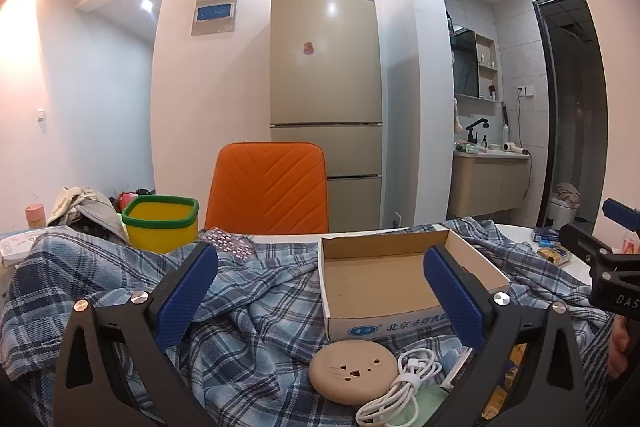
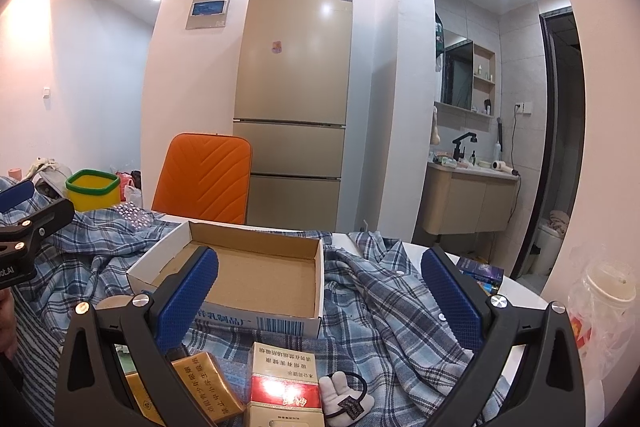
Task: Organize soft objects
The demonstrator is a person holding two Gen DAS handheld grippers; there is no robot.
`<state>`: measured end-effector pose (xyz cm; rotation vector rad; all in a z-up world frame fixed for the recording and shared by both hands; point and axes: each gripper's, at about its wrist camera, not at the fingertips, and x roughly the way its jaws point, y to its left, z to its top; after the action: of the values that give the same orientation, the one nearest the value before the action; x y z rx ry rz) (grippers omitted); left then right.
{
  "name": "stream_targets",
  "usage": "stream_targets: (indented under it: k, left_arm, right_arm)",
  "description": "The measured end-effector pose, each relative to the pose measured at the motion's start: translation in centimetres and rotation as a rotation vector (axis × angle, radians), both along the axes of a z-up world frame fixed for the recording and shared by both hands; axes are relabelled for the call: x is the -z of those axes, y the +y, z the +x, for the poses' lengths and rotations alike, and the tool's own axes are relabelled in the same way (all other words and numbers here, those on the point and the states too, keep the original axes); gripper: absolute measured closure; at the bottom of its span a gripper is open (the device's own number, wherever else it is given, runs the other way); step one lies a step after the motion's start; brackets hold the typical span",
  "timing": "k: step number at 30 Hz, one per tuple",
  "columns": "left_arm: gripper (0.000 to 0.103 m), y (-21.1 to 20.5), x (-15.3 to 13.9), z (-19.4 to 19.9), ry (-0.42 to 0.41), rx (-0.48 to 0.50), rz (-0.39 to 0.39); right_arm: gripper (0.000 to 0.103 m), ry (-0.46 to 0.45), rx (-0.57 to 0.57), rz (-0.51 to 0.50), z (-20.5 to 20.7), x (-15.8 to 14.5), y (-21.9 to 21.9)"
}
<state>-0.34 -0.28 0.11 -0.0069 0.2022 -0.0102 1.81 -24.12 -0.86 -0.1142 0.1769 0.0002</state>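
Cable coil [image 1: 404, 387] and round beige disc [image 1: 352, 367] lie nearest, on rumpled plaid shirt [image 1: 256, 315].
Left gripper [image 1: 320, 291] and right gripper [image 2: 320, 295] both spread, holding nothing; cardboard box [image 1: 384, 279] at 1 o'clock, yellow bin [image 1: 160, 223] at 10.
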Motion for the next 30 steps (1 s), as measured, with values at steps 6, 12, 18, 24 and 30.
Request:
stream_targets:
  k: [6,12,18,24,30]
  left_arm:
    - [0.001,0.1,0.0,0.0,-0.001,0.002,0.001]
    - [0.001,-0.5,-0.2,-0.2,0.011,0.040,0.039]
    - [0.001,-1.9,-1.5,-1.0,0.068,0.073,0.083]
    - [0.001,-2.6,-2.7,-2.0,0.166,0.085,0.051]
    - [0.001,-3.0,-2.8,-2.3,0.269,0.050,0.044]
  right_arm:
    - [0.000,-0.003,0.001,0.009,-0.1,-0.1,-0.1]
    - [0.000,0.000,0.018,-0.010,0.0,-0.4,0.3]
    - [0.000,0.063,0.002,0.043,-0.4,-1.7,0.2]
    - [0.000,0.141,-0.044,0.088,-1.2,-2.9,0.1]
    - [0.000,0.176,-0.075,0.107,-2.7,-3.2,-0.1]
